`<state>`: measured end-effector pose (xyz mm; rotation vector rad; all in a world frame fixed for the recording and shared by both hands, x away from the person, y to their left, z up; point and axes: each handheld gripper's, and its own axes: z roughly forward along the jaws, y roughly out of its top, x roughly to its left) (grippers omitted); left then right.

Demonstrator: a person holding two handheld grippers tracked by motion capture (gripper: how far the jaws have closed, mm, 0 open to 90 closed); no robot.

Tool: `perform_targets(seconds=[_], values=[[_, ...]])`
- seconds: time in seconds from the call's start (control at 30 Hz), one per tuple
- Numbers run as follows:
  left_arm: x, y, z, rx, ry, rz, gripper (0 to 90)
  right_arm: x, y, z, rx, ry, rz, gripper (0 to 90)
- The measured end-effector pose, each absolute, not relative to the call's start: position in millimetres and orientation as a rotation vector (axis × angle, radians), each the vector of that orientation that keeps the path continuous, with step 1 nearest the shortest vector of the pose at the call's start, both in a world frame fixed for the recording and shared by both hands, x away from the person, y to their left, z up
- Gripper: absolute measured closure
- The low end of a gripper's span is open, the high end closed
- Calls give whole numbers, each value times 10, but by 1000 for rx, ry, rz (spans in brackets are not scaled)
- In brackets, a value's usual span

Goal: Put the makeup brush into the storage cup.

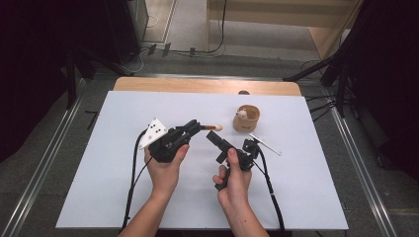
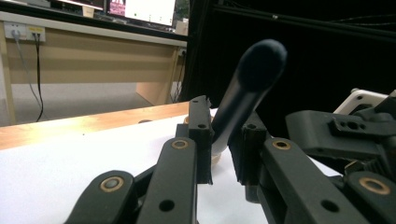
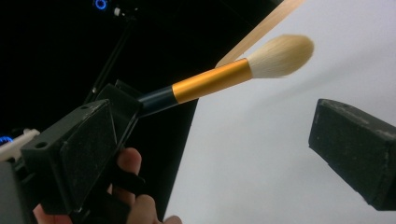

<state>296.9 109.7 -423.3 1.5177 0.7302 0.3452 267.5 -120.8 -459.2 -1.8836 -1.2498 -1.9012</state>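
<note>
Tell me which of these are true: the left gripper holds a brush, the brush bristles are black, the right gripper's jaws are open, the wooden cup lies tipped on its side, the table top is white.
1. The left gripper holds a brush. True: its jaws are clamped on the dark handle.
2. The bristles are black. False: the bristles are cream, above a gold band.
3. The right gripper has open jaws. True: its jaws stand wide apart with nothing between them.
4. The wooden cup lies tipped on its side. False: it stands upright on the table, with a small pale thing inside.
5. The table top is white. True.
</note>
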Motion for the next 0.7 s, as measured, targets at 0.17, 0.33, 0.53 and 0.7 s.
perform_targets(seconds=[0.17,0.33,0.53,0.7], values=[[2957,1055,-4258,1508,731,363,806,2752,-1214,-4600,-1891,-1104,-1856,25],[2928,1034,-4276,1499,734,371,806,2788,-1202,-4584,-1913,-975,-1817,61],[2885,1019,-4302,1505,716,391,806,2785,-1192,-4556,-1995,-861,-1758,134],[2854,999,-4312,1507,694,408,806,2783,-1129,-4560,-2003,-793,-1675,207]])
